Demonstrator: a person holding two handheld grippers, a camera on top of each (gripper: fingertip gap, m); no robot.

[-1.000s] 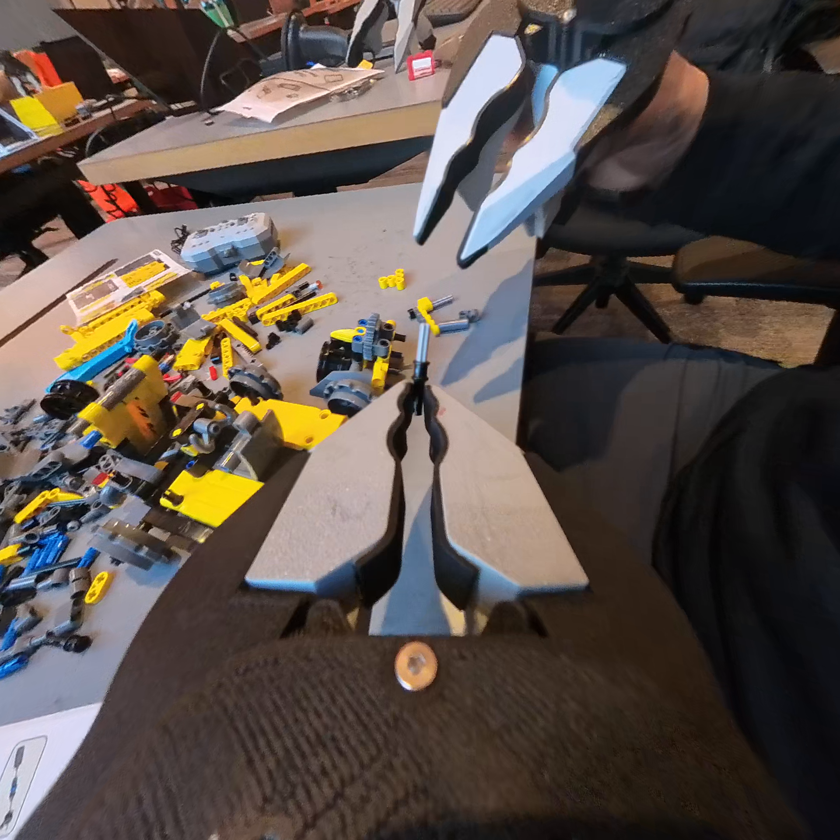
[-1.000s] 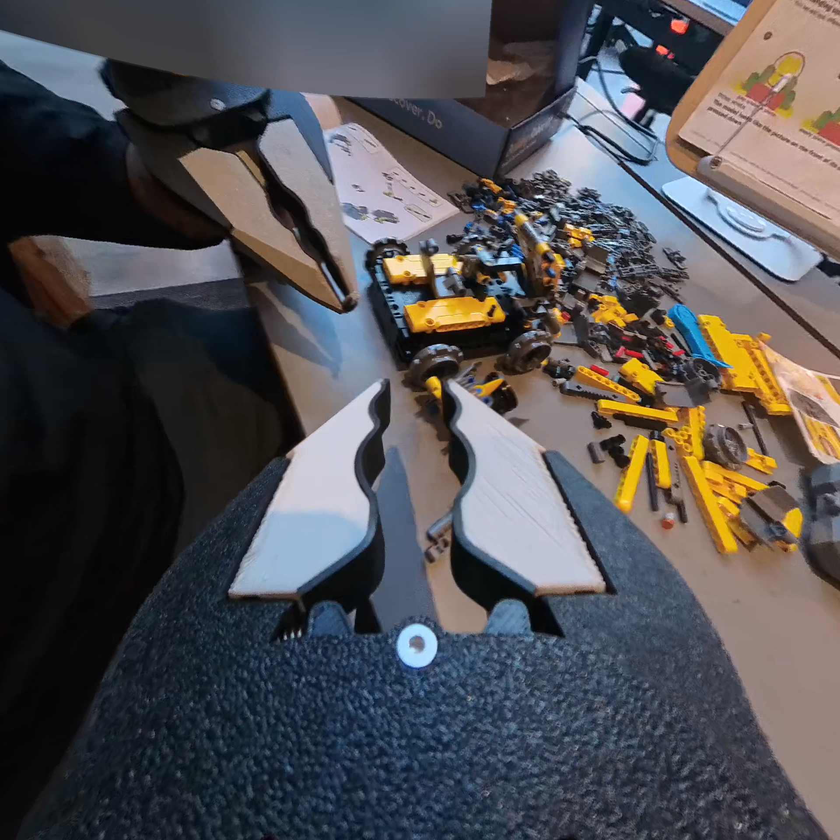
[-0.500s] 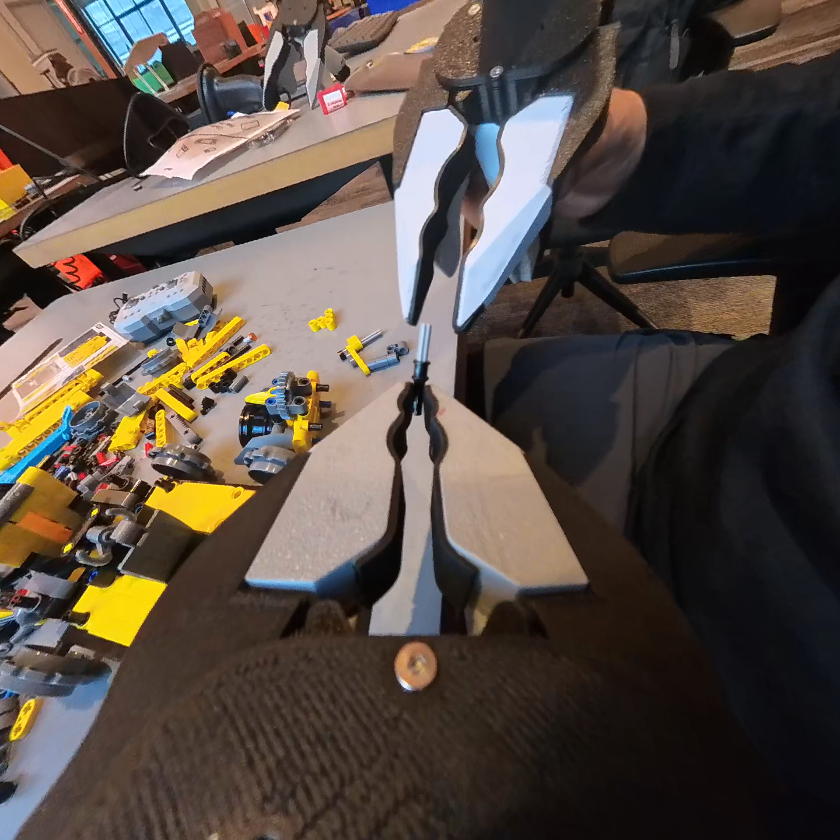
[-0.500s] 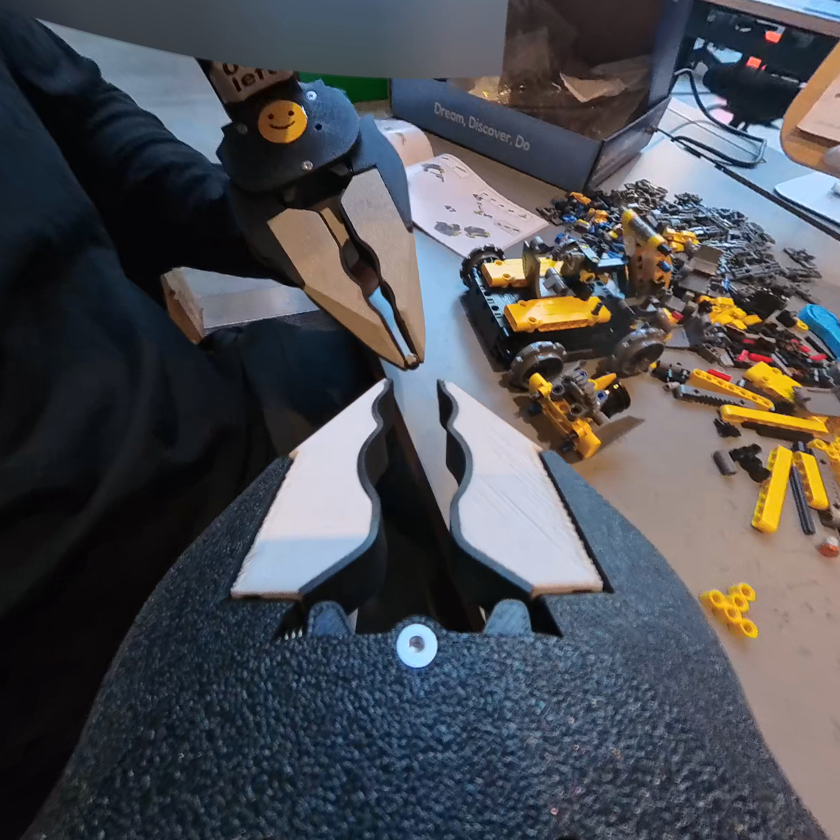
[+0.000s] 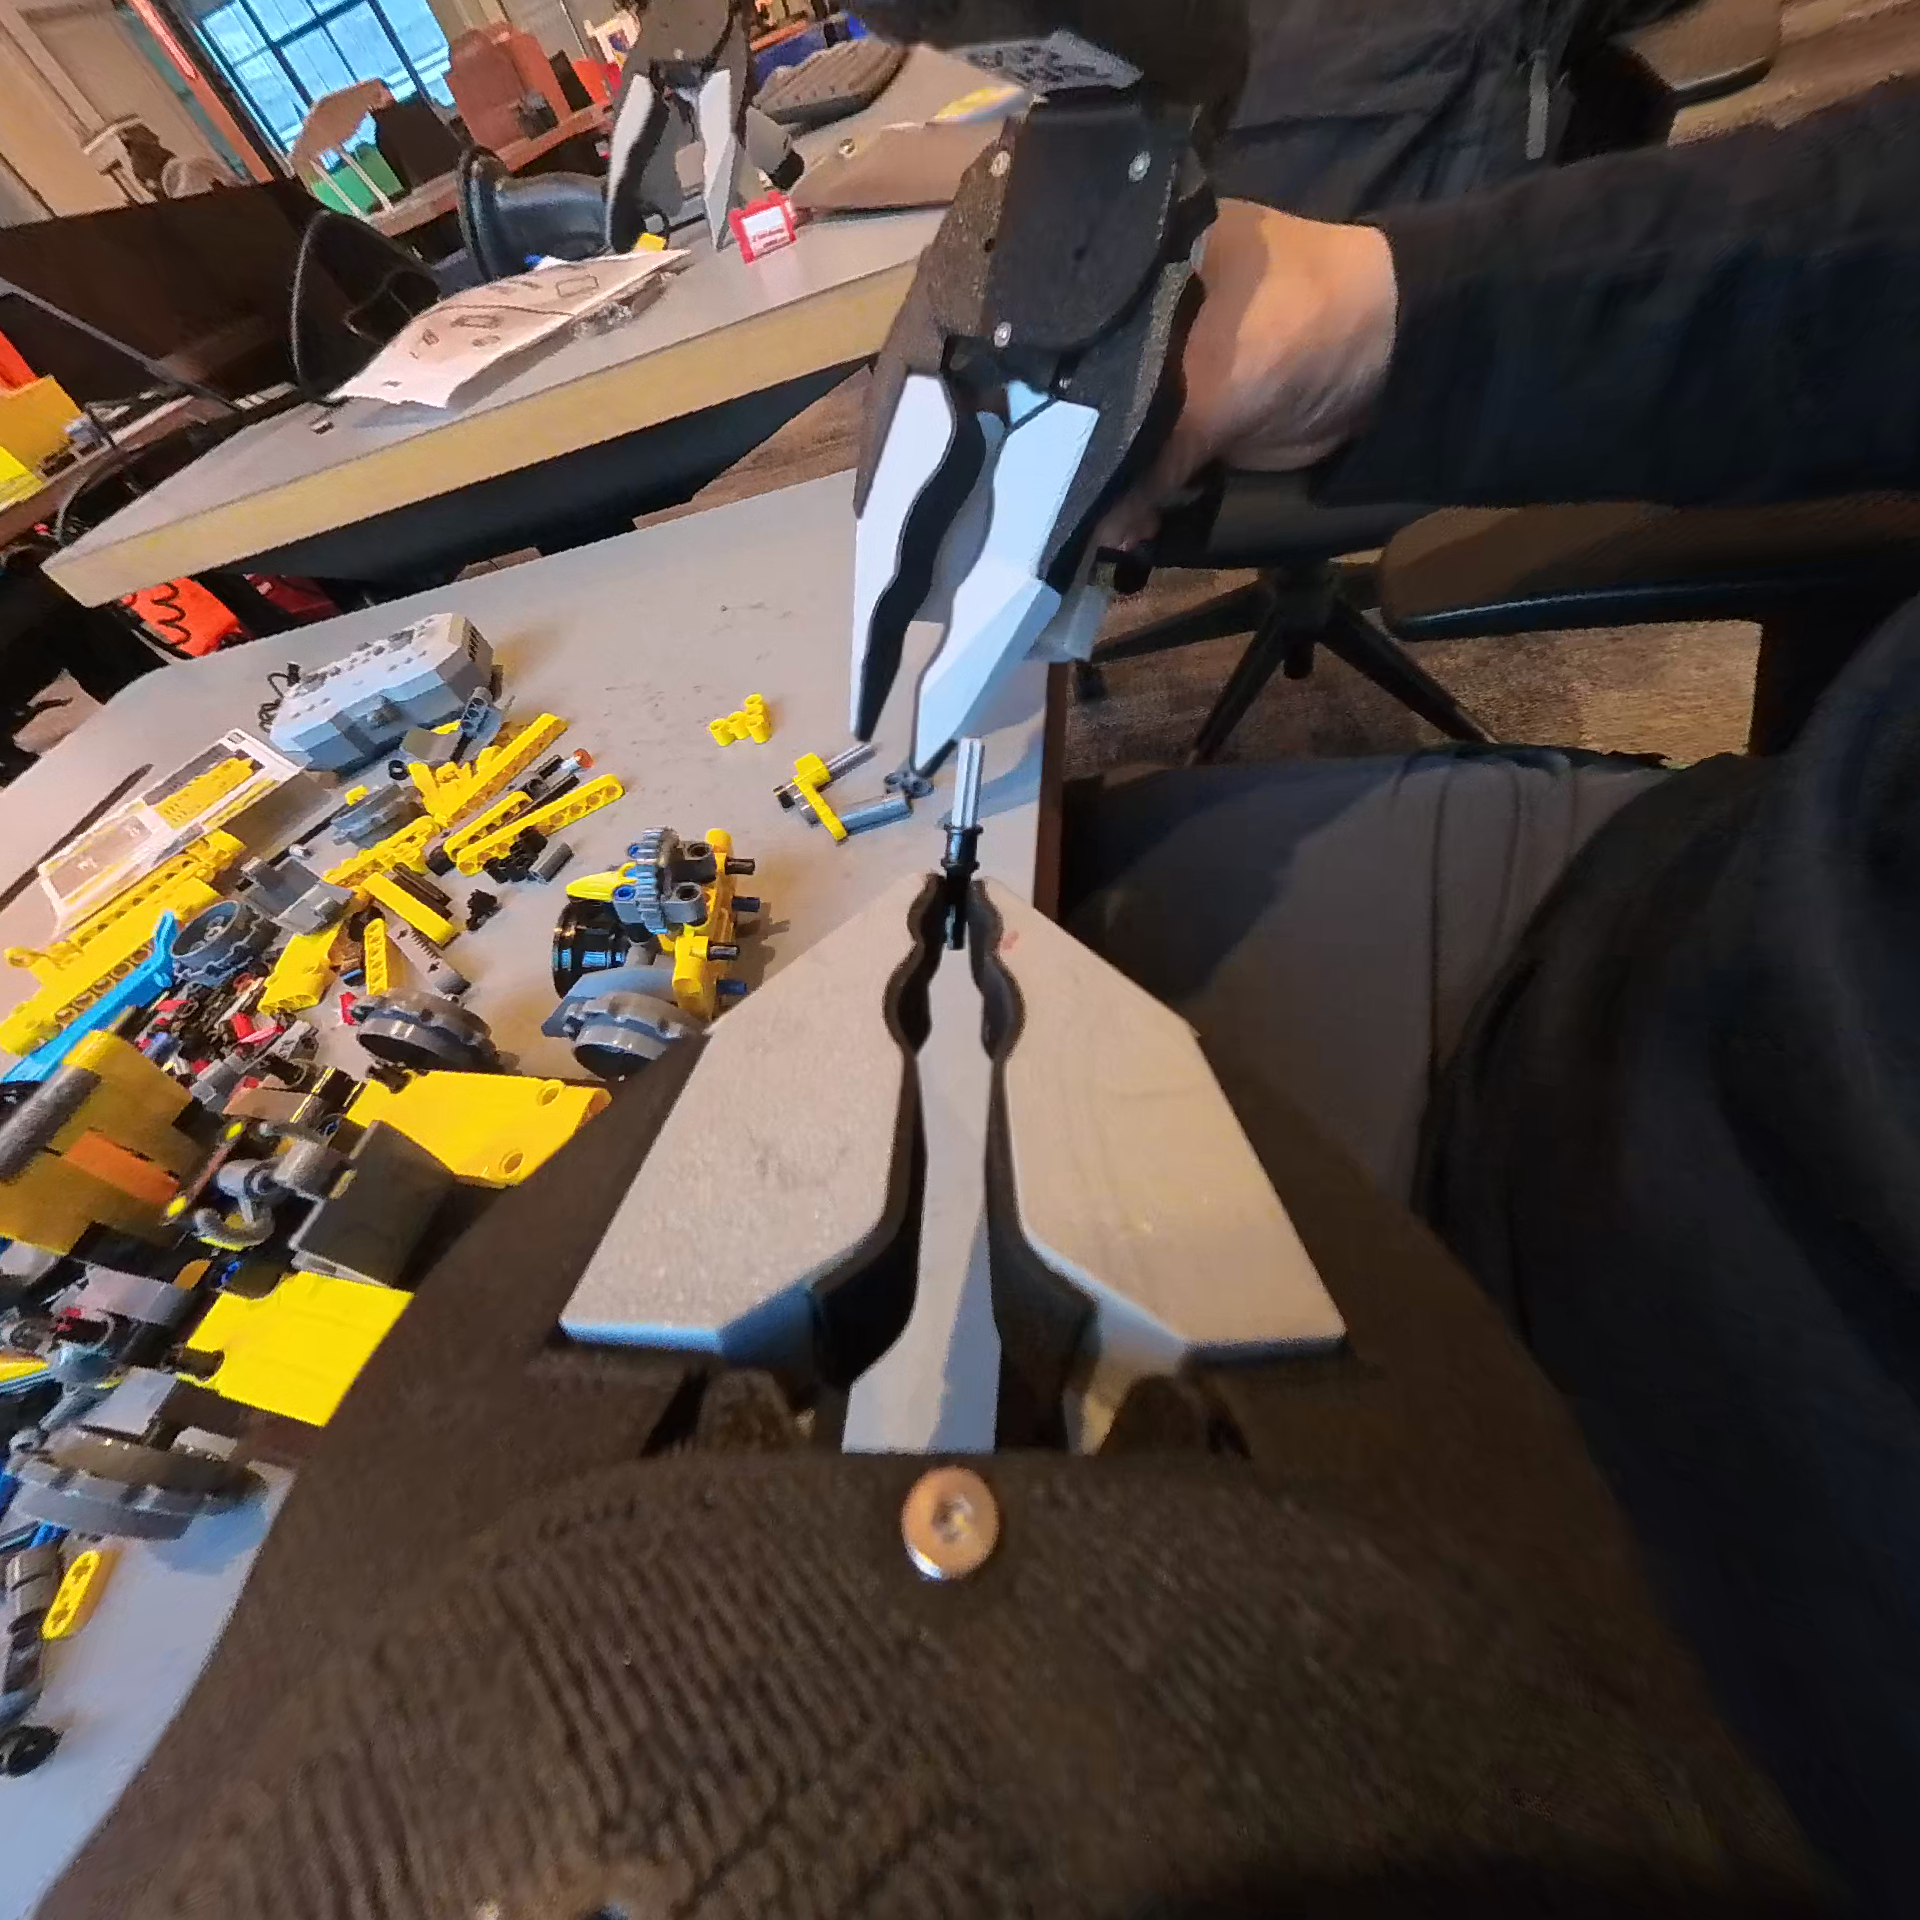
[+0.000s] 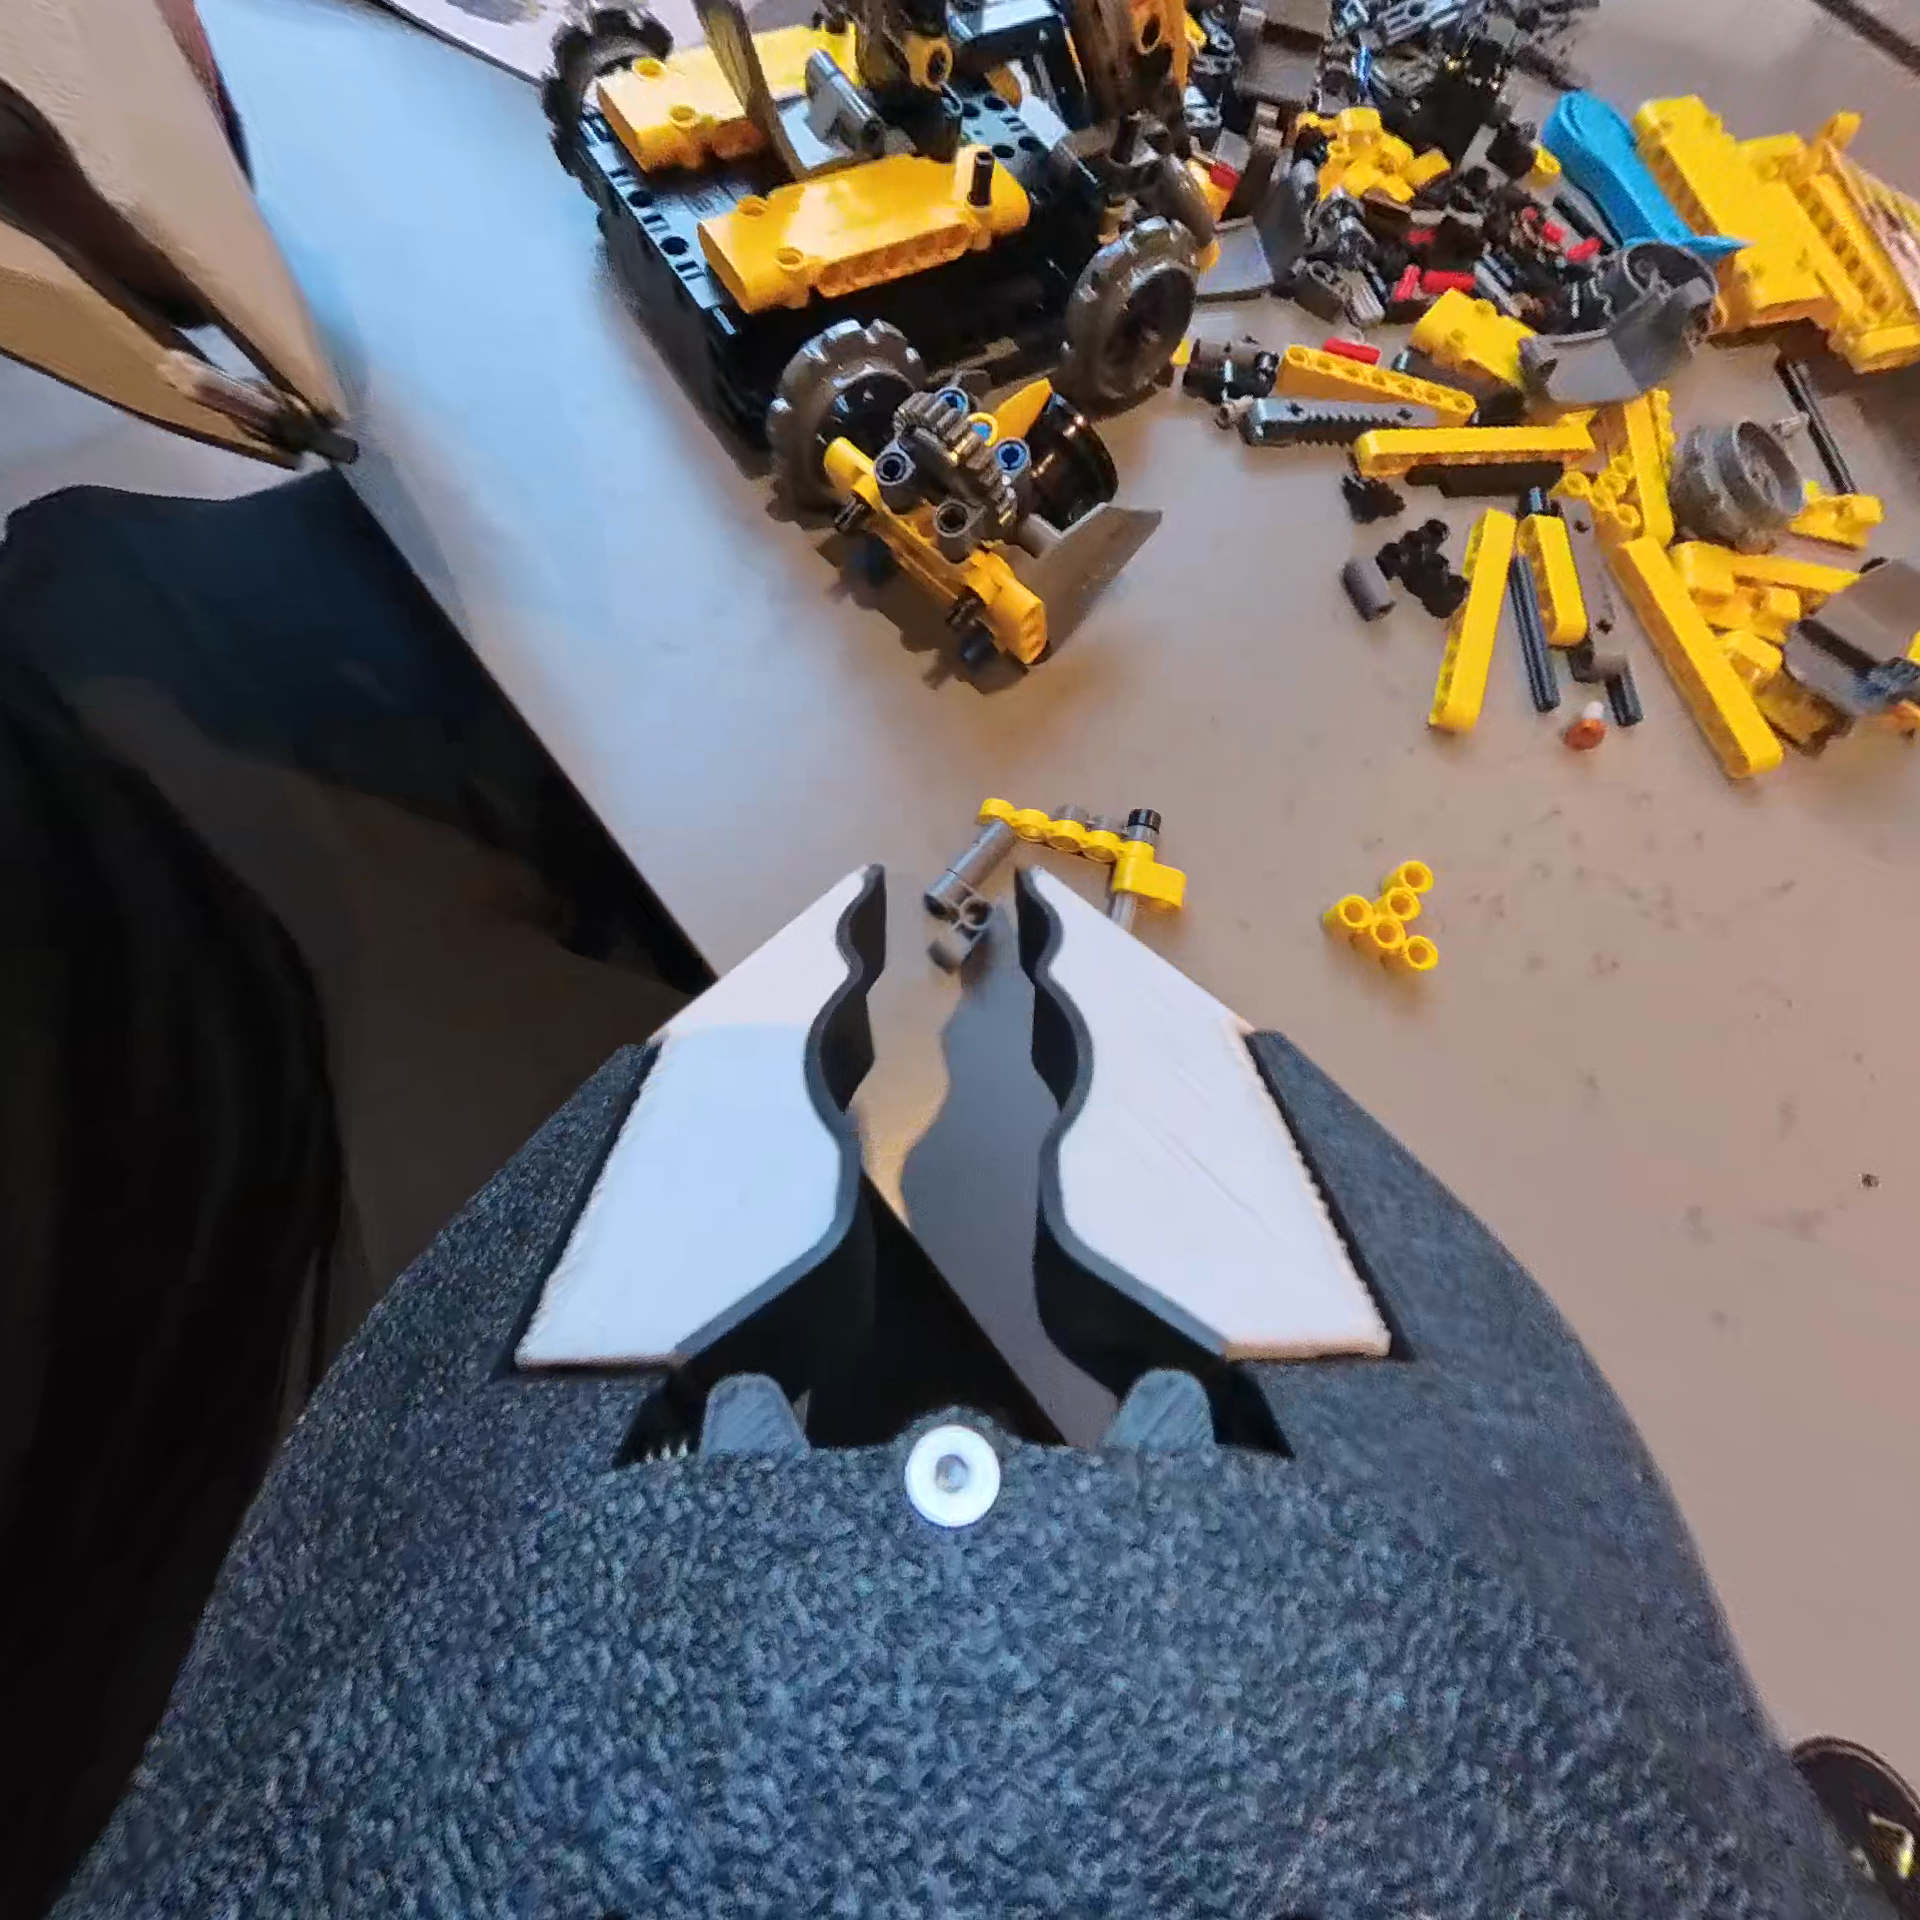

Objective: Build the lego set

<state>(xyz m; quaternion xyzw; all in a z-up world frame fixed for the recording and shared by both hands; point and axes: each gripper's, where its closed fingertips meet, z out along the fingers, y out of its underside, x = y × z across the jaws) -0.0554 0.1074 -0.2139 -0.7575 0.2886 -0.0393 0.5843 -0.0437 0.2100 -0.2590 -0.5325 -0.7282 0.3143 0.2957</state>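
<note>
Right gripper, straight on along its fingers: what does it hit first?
Probably the small grey connector lying on the table, just beyond the open right gripper; the yellow beam lies just past it. Depth is uncertain.

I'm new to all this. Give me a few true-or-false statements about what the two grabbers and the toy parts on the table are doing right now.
1. The left gripper pinches a thin pin. True.
2. The right gripper is clamped on a wheel. False: it is open and holds nothing.
3. A small yellow connector cluster lies apart from the main pile. True.
4. The grey table holds only blue pieces. False: mostly yellow, grey and black.
</note>
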